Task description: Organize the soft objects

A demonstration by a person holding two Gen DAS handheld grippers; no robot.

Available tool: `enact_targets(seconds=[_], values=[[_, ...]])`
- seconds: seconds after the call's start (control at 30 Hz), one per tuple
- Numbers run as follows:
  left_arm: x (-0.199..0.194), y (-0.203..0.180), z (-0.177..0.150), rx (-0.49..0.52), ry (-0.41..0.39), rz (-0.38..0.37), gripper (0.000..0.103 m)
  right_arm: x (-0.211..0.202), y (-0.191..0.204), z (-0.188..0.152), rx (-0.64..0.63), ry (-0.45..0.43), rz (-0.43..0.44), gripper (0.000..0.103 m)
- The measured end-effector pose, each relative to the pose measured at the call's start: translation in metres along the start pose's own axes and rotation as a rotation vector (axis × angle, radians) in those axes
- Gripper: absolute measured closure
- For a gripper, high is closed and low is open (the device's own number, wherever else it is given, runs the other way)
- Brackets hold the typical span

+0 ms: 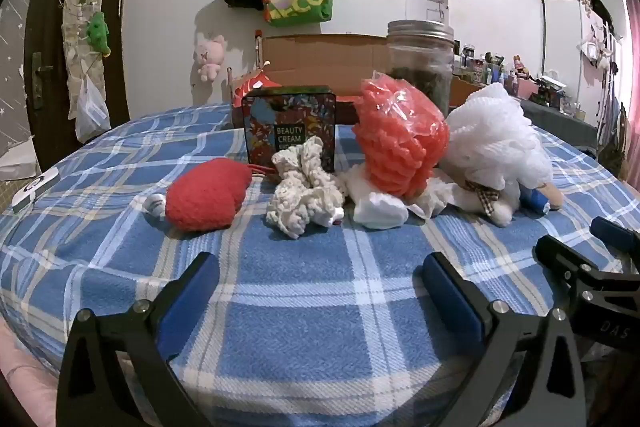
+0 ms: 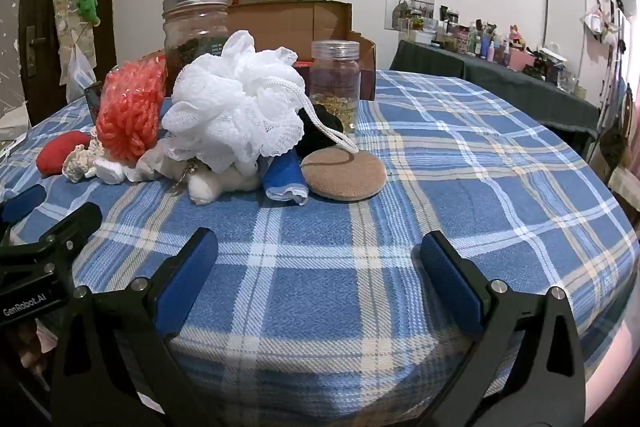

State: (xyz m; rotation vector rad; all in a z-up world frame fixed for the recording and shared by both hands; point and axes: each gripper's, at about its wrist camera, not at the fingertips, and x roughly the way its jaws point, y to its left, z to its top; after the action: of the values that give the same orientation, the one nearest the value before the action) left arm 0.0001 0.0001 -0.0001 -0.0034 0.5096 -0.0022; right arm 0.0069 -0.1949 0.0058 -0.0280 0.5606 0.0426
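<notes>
**Soft pile waits ahead of two wide-open tongs**

We see the blue plaid cloth-covered bench [image 2: 460, 155] carrying a heap of soft things strung left to right across its far side, well ahead of both tools. Largest is the white mesh bath pouf [image 2: 236, 99], dead ahead and slightly left of the right tongs [image 2: 318, 267]; its cord loop trails rightward onto a round tan cork-like pad [image 2: 344, 175]. The coral-red mesh pouf [image 1: 400, 139] stands upright, ahead-right of the left tongs [image 1: 320, 287]. The red knitted heart-shaped cushion [image 1: 206, 195] lies ahead-left of them, long axis running left-low to right-high. The cream knitted scrunchie [image 1: 304, 187] sits straight ahead, nearest the left tongs. Both tongs hang wide apart, holding nothing. We judge the left hand better placed for the scrunchie or cushion.
</notes>
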Motion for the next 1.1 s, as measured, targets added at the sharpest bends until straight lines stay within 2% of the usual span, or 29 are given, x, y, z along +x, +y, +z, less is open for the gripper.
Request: enact_targets(seconds=[1.1], values=[[0.0001,0.0001,0.0,-0.002,0.004,-0.002,0.0,-0.0008,0.0009,-0.0005,-0.001,0.0,-0.001,0.0]])
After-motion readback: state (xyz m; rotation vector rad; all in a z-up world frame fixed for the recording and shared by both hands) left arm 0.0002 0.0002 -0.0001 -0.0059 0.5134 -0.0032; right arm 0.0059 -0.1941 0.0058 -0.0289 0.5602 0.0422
